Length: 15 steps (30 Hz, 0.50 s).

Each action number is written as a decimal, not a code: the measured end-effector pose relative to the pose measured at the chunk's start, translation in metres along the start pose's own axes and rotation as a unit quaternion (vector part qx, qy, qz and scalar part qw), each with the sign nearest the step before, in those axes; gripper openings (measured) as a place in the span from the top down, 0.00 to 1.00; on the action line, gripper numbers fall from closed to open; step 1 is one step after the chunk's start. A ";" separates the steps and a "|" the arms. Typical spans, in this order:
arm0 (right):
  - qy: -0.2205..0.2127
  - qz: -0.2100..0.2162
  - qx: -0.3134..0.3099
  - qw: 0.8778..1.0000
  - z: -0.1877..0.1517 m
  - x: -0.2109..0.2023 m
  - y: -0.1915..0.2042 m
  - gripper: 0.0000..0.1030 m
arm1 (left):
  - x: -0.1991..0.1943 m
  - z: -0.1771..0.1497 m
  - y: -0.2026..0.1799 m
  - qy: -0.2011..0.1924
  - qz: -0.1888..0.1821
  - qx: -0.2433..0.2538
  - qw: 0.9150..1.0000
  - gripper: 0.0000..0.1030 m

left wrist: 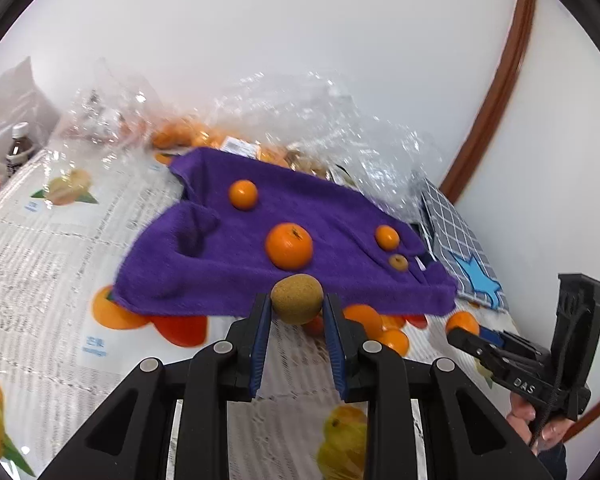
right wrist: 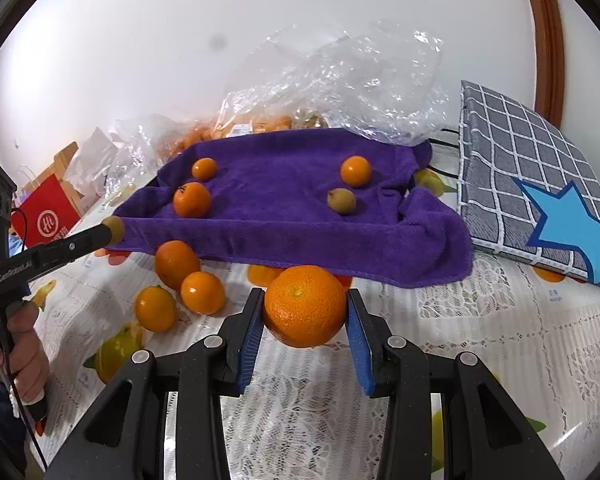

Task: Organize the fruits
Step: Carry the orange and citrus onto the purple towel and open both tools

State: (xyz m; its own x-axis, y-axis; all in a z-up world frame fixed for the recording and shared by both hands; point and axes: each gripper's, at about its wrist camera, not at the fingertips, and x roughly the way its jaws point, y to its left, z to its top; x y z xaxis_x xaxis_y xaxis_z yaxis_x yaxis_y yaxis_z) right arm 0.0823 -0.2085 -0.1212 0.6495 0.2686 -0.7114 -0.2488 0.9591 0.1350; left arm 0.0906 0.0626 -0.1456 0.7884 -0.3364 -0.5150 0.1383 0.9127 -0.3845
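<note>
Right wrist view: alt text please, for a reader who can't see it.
The right hand-held gripper clamps a large orange in front of a purple towel bearing three small oranges and a brownish fruit. At left, the left hand-held gripper holds another brownish fruit.

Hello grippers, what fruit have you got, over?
Left gripper shut on brown fruit. Right gripper shut on orange. Purple towel ahead, four fruits on it. Path clear.

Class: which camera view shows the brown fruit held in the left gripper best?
The left wrist view: the brown fruit sits close and whole between the left gripper's jaws. In the right wrist view it is only a small tip at the end of that gripper, at the left edge.
</note>
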 end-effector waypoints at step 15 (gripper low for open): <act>-0.040 -0.010 -0.017 0.999 0.074 -0.005 -0.010 0.61 | -0.003 0.079 0.005 -0.062 0.076 -0.025 0.995 0.75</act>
State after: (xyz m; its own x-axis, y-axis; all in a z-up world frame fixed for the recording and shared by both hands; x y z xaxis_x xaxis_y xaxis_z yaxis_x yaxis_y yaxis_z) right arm 0.1345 -0.2124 -0.0682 0.7093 0.2577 -0.6562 -0.2586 0.9610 0.0978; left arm 0.1359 0.0863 -0.0850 0.8661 -0.1606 -0.4733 -0.0169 0.9370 -0.3489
